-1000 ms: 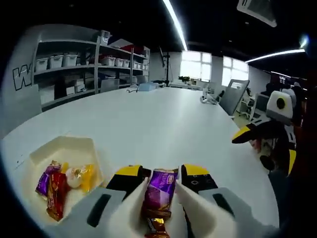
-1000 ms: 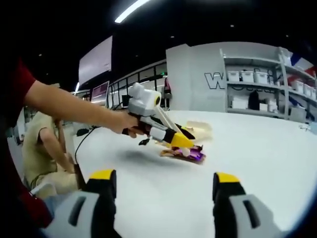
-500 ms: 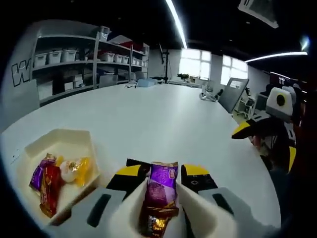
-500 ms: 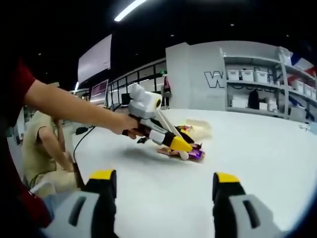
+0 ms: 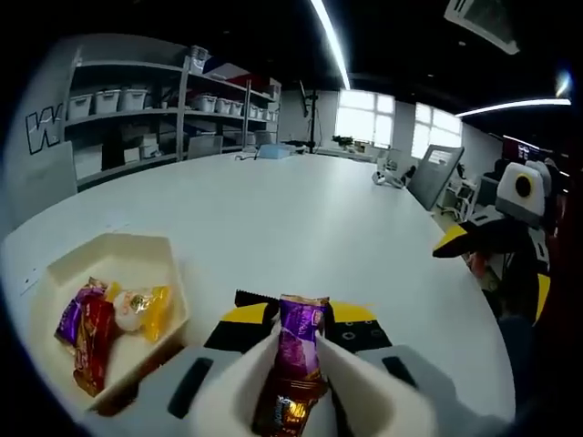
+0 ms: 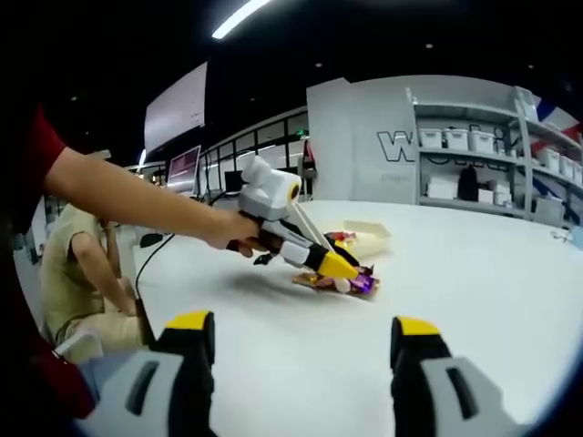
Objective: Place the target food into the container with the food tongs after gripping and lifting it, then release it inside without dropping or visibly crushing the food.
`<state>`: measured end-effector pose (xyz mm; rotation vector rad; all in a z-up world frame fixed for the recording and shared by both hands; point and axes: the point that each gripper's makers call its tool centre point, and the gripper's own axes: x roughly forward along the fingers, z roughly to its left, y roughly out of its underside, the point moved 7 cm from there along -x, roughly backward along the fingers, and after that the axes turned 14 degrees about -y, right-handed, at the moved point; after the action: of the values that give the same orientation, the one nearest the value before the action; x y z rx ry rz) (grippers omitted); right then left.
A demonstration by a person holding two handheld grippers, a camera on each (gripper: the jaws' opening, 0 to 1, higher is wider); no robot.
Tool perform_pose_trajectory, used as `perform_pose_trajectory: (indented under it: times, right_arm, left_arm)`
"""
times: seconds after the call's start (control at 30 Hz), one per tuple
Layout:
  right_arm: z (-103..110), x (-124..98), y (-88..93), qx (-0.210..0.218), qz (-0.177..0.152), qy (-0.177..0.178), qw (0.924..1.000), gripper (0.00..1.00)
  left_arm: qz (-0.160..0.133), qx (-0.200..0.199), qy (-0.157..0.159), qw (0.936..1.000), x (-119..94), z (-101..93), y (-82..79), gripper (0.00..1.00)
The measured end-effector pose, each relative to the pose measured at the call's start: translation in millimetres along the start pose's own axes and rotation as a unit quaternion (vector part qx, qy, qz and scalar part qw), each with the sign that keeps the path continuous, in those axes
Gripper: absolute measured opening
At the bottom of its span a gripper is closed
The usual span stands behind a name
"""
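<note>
A purple wrapped snack (image 5: 299, 350) stands upright between the white food tongs (image 5: 244, 387). My left gripper (image 5: 301, 317) is shut on those tongs, its yellow tips close together. To the left, the cream container (image 5: 150, 250) sits on the table. In the right gripper view a hand holds the left gripper (image 6: 339, 266) low over the table. The snack (image 6: 353, 284) is at its tip, just in front of the container (image 6: 372, 238); whether it touches the table I cannot tell. My right gripper (image 6: 302, 339) is open and holds nothing; it is also seen at the right edge as the right gripper (image 5: 496, 241).
Inside the container lie a purple and red wrapped sweet (image 5: 80, 332) and a yellow one (image 5: 141, 305). The white table (image 5: 301, 209) stretches far ahead. Shelves with bins (image 5: 137, 118) stand at the back left. A seated person (image 6: 77, 273) is beside the table.
The left gripper's yellow tips have drawn closer and the tongs now pinch the snack narrower and more upright. The left view has shifted slightly. The right gripper has stayed still.
</note>
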<state>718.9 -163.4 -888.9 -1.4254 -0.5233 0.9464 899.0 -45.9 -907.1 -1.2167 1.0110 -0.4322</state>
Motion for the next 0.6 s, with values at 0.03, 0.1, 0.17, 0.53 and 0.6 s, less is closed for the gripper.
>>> perform_pose_trajectory:
  times: [0.03,0.1,0.17,0.53,0.6]
  right_arm:
    - [0,0,0.1,0.000,0.000,0.000,1.0000,0.77]
    - [0,-2,1.4,0.001,0.000,0.002,1.0000,0.77]
    - [0,-2,2.1,0.002,0.002,0.003,1.0000,0.77]
    - [4,-3,0.6,0.000,0.001,0.003,1.0000,0.77]
    - [5,-3,0.7,0.000,0.001,0.003,1.0000,0.77]
  left_arm:
    - [-0.001,0.004,0.000,1.0000,0,0.1,-0.2,0.21]
    - [0.002,-0.001,0.000,1.0000,0,0.8,-1.2,0.21]
    - [-0.004,0.000,-0.003,1.0000,-1,3.5,-4.1,0.21]
    - [-0.032,0.006,-0.015,0.9994,-11,11.3,-32.0,0.22]
    - [-0.035,0.004,-0.019,0.9992,-13,16.7,-35.2,0.22]
